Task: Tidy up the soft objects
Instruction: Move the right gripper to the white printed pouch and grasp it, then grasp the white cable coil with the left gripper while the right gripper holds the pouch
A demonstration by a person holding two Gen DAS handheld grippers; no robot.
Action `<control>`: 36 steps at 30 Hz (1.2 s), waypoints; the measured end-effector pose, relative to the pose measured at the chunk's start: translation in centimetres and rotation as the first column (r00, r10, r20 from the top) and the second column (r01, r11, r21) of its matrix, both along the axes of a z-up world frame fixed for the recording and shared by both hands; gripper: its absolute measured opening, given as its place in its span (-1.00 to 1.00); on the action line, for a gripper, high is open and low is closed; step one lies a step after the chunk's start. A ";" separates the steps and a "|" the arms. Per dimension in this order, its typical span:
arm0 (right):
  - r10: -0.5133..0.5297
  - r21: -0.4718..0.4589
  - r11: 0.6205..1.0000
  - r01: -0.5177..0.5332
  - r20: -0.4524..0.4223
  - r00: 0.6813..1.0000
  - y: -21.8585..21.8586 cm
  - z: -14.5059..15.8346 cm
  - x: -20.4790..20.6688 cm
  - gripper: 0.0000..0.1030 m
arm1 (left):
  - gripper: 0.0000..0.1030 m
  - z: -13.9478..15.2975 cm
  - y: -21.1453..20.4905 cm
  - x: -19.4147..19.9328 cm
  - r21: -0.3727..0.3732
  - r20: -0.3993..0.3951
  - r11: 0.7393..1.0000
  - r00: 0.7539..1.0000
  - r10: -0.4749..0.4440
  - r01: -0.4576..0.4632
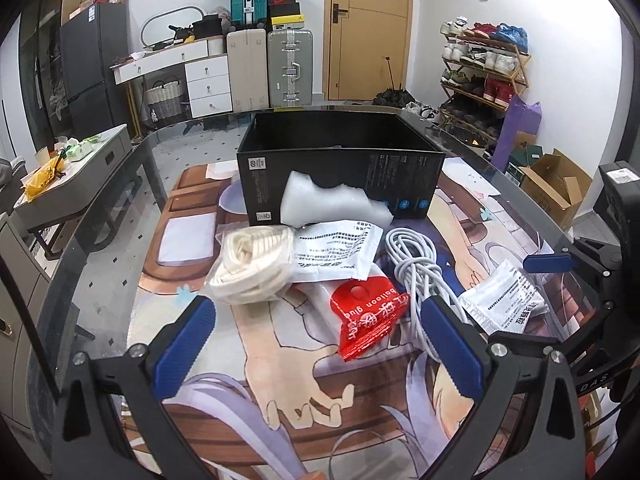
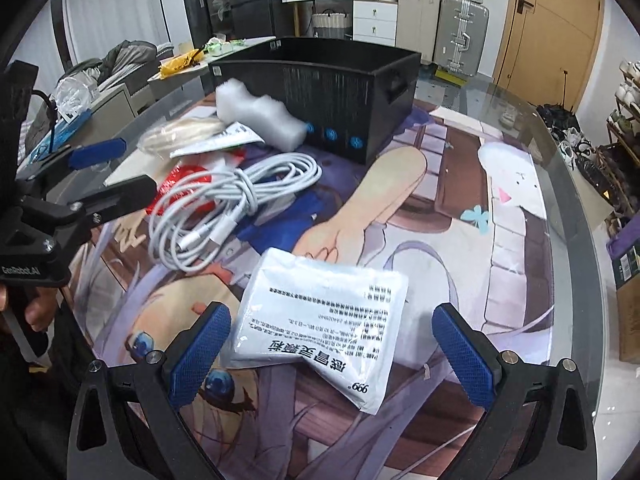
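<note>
A black open box [image 1: 340,160] stands on the printed mat, with a white foam block [image 1: 328,204] leaning on its front. Before it lie a bagged cream rope [image 1: 252,268], a white printed sachet [image 1: 336,256], a coiled white cable [image 1: 416,264] and a red balloon-glue packet [image 1: 368,320]. My left gripper [image 1: 320,340] is open, low over the mat, and the red packet lies just ahead between its fingers. My right gripper [image 2: 332,354] is open around a second white sachet [image 2: 332,320], which lies flat between the blue pads without touching them. The cable [image 2: 224,208] lies to its left.
The round glass table edge [image 1: 100,216] curves close on the left and the right rim [image 2: 576,200] on the right. Beyond stand a low side table [image 1: 72,176], suitcases [image 1: 290,68], a shoe rack [image 1: 480,68] and a cardboard box [image 1: 556,188].
</note>
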State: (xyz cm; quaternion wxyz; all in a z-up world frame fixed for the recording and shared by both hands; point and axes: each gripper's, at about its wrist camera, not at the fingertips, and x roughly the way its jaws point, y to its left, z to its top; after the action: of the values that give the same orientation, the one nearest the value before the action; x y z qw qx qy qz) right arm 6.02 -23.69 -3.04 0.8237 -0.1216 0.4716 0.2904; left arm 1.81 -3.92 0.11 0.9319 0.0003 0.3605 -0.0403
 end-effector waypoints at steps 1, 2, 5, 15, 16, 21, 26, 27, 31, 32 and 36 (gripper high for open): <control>-0.001 -0.001 1.000 0.001 0.007 1.000 -0.1 -0.1 0.0 0.99 | 1.00 0.1 0.0 0.0 0.000 0.001 1.000 1.000 -0.002 0.002; -0.001 0.001 1.000 0.001 0.008 1.000 -0.1 -0.1 0.0 0.99 | 1.00 0.0 -0.1 0.0 -0.001 0.002 1.000 1.000 -0.003 0.003; -0.003 0.001 1.000 0.003 0.011 1.000 -0.1 -0.2 0.0 0.98 | 1.00 0.0 -0.3 0.0 0.003 0.002 1.000 1.000 -0.008 0.008; -0.024 0.003 1.000 0.024 0.009 1.000 -0.1 -0.2 0.0 0.98 | 1.00 -0.3 -0.5 0.1 0.005 -0.005 1.000 1.000 -0.008 0.008; -0.027 0.006 1.000 0.026 0.013 1.000 0.0 -0.2 0.0 0.98 | 1.00 -0.3 -0.5 0.1 0.005 -0.005 1.000 1.000 -0.007 0.007; -0.019 0.017 1.000 0.019 0.029 0.999 -0.2 -0.1 -0.1 0.75 | 1.00 -0.3 -0.4 0.1 0.003 -0.004 1.000 1.000 -0.005 0.005; -0.022 0.031 0.999 0.021 0.042 0.999 -0.6 0.2 -0.2 0.40 | 1.00 -0.2 -0.5 0.1 0.001 -0.003 1.000 1.000 -0.010 0.010; -0.023 0.035 0.999 0.021 0.044 0.999 -0.7 0.3 -0.1 0.33 | 1.00 -0.1 -0.6 0.1 0.003 -0.003 1.000 1.000 -0.013 0.013; -0.032 0.043 0.999 0.029 0.050 0.998 -0.9 0.4 -0.1 0.18 | 1.00 0.0 -1.1 0.1 0.004 -0.002 1.000 1.000 -0.031 0.031; -0.030 0.044 0.999 0.028 0.052 0.998 -1.0 0.4 -0.1 0.16 | 1.00 0.1 -1.3 0.1 0.004 -0.002 0.999 0.999 -0.039 0.039; -0.028 0.052 0.998 0.025 0.057 0.998 -1.0 0.4 -0.1 0.14 | 1.00 0.1 -2.1 0.1 0.013 0.006 0.998 0.998 -0.061 0.061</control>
State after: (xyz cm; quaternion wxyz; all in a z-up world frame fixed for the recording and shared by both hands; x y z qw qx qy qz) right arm 5.91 -24.67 -2.62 0.8436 -0.1027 0.4415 0.2879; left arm 1.94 -5.98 0.25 0.9314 0.0172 0.3575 -0.0666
